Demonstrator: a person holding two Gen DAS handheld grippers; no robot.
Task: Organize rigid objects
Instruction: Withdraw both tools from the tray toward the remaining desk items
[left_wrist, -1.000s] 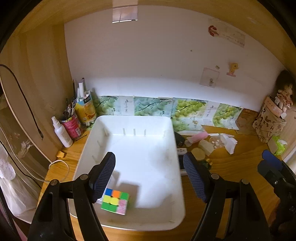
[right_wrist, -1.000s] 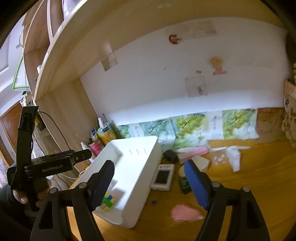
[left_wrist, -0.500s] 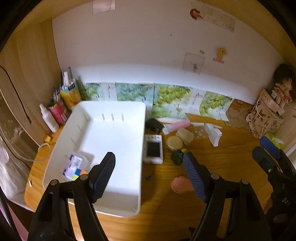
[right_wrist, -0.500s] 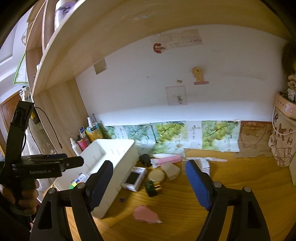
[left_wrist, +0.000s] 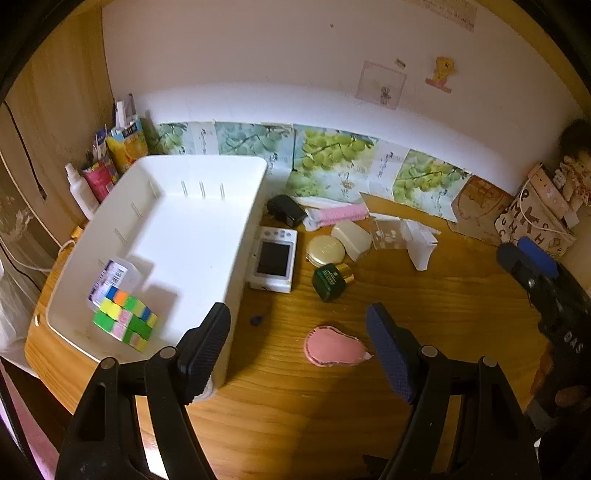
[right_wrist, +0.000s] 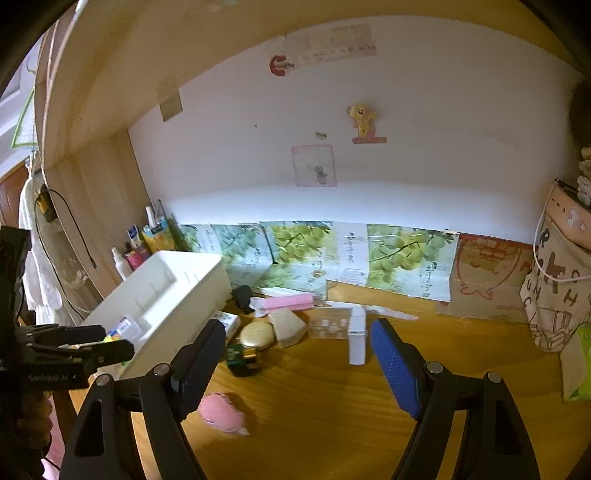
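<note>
A white bin (left_wrist: 229, 258) stands at the left of the wooden desk and holds a colourful puzzle cube (left_wrist: 125, 319) and a small labelled box (left_wrist: 110, 278). Right of the bin lie a white device with a dark screen (left_wrist: 273, 258), a dark green jar (left_wrist: 330, 282), a round gold compact (left_wrist: 326, 250), a cream case (left_wrist: 351, 234), a pink tube (left_wrist: 341, 213), a black adapter (left_wrist: 286, 210) and a pink pad (left_wrist: 332, 350). My left gripper (left_wrist: 299, 343) is open and empty above the desk beside the bin. My right gripper (right_wrist: 295, 365) is open and empty, back from the objects.
Bottles and tubes (left_wrist: 99, 173) stand in the back left corner. A white carton (left_wrist: 419, 245) and a clear packet (left_wrist: 386, 232) lie mid-desk. A patterned bag (left_wrist: 535, 218) stands at the far right. The wall with leaf-print sheets (left_wrist: 332, 158) closes the back.
My left gripper has moved right, from over the bin to over the desk beside it. The small labelled box now lies in the bin by the cube. My right gripper has swung right.
</note>
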